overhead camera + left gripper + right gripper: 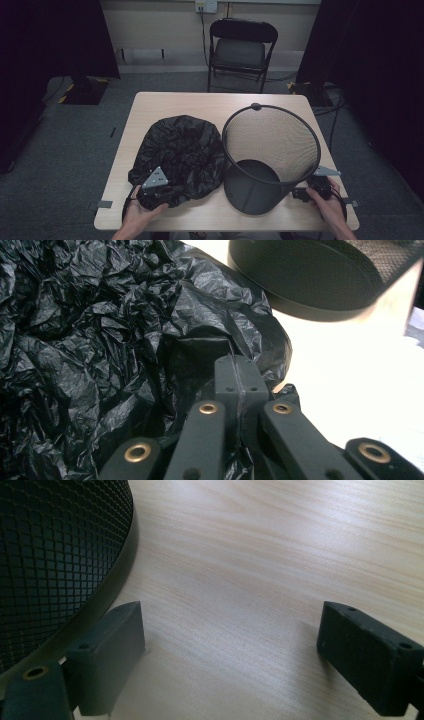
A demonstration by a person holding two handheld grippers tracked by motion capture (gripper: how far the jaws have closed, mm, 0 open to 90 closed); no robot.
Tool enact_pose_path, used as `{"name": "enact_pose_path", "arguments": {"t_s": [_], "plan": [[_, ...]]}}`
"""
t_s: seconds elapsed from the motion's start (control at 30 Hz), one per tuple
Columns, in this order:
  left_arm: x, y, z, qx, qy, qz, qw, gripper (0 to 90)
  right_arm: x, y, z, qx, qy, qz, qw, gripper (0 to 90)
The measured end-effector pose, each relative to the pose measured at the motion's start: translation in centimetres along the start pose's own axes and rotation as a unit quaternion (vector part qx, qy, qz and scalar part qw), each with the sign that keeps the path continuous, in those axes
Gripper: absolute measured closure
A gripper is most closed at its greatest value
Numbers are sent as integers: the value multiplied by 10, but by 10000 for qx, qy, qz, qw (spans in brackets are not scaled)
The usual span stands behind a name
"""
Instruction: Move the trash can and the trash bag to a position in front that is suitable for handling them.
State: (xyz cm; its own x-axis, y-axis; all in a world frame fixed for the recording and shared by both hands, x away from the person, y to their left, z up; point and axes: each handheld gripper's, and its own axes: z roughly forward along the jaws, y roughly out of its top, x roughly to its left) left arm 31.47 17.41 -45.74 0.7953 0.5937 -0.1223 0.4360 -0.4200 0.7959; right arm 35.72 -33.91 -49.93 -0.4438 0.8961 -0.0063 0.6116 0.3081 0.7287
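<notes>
Near the table's (150,102) front edge, our left gripper (240,372) pinches the black bag (180,150); right gripper (230,655) spread beside the mesh bin (270,150). Likely lining; next, find the bag's mouth.

Dim room, bright overhead light on table (200,105) — soft, slightly blurred gripper views

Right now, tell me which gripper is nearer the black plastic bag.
Left. The left gripper is at the black plastic bag's near edge, fingers closed on its film. The right gripper sits open beyond the mesh bin.
</notes>
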Motion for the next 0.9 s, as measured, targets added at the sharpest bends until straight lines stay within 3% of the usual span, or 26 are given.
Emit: {"name": "enact_pose_path", "arguments": {"t_s": [0.17, 0.37, 0.63, 0.7, 0.83, 0.9], "plan": [[-10, -4, -4, 11, -165, -32, 9999, 900, 0, 0, 0, 0, -1, 0, 10000, 110], [-28, -11, -14, -4, -294, 112, 9995, 900, 0, 0, 0, -8, -5, -13, 10000, 110], [-29, -11, -20, -102, -460, 166, 9988, 883, 0, 0, 0, 4, -6, 9, 10000, 104], [-29, -10, -21, -153, -410, 195, 9989, 793, 0, 1, 1, 6, -9, 0, 10000, 101], [-33, -3, -29, -428, -457, 301, 9976, 501, 1, 1, 1, 6, -8, -2, 10000, 101], [-35, 3, -32, -532, -295, 312, 9977, 368, 1, 1, 1, 6, -8, -3, 10000, 101]]}}
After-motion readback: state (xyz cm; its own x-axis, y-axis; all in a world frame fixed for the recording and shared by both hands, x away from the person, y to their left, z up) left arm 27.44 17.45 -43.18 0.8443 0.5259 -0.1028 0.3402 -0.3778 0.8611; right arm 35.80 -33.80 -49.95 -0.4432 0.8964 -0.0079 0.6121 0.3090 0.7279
